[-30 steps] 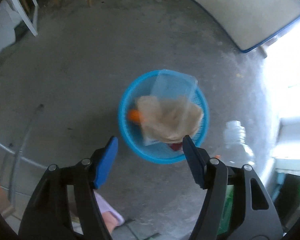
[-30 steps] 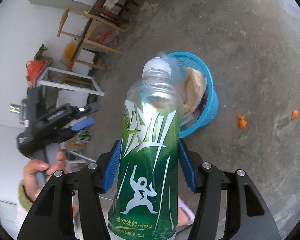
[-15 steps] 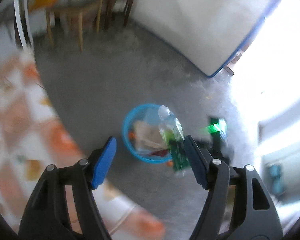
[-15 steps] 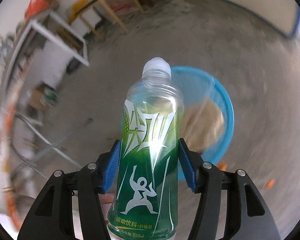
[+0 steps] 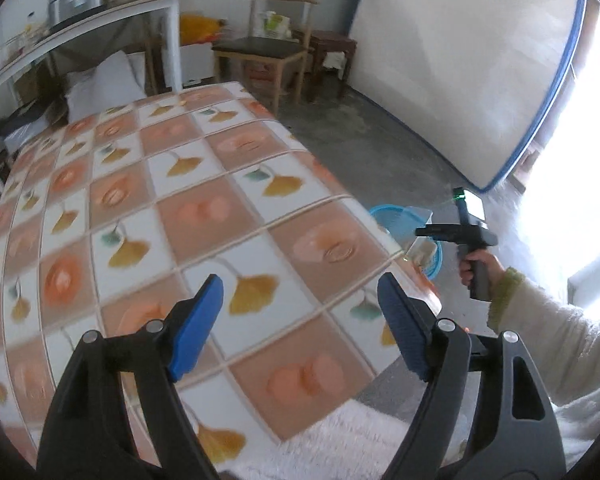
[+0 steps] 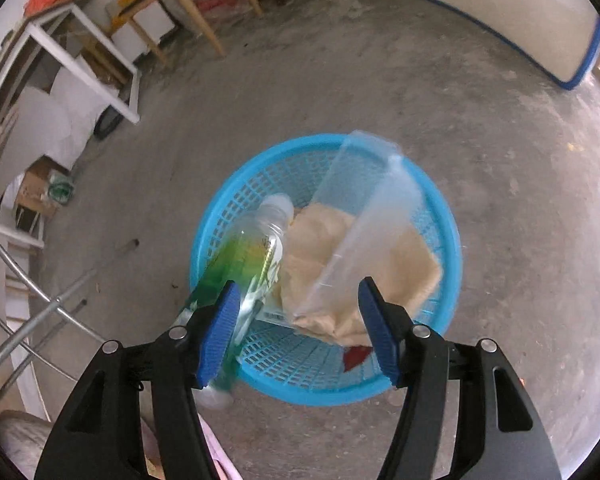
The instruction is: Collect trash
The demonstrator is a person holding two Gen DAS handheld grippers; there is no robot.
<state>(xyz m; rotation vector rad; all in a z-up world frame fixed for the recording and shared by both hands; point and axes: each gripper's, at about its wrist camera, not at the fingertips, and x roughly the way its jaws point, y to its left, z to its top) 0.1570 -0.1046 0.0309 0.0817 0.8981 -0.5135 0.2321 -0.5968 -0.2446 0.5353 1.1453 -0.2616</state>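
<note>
In the left wrist view, your left hand-held gripper (image 5: 300,322) is hanging over the bench (image 5: 148,208), which is wearing a checked cloth of orange squares and leaf prints. Its blue pads are standing wide apart with nothing between them. Past the bench's far corner, the basket (image 5: 384,216) is peeking out on the floor (image 5: 364,148), partly hidden by the bench edge. Just beside the basket, your right hand (image 5: 474,266) is gripping the handle of the right hand-held gripper (image 5: 422,232), whose fingers are pointing toward the basket; from here you cannot tell how they are standing. A chair (image 5: 272,46) is sitting beyond the bench by the wall.

In the right wrist view, your right hand-held gripper (image 6: 296,330) is looking down over the basket (image 6: 448,232), jaws spread wide and holding nothing. The bottle (image 6: 244,268), green-labelled and blurred, is lying tilted across the basket's near-left rim, cap end inside the basket and base sticking out past the left finger; whether it is touching that finger cannot be told. Inside the basket, a beige crumpled bag (image 6: 412,268) is lying beside the bottle, with a clear plastic container (image 6: 368,200) leaning over it and a red scrap (image 6: 356,356) near the basket's front edge.
</note>
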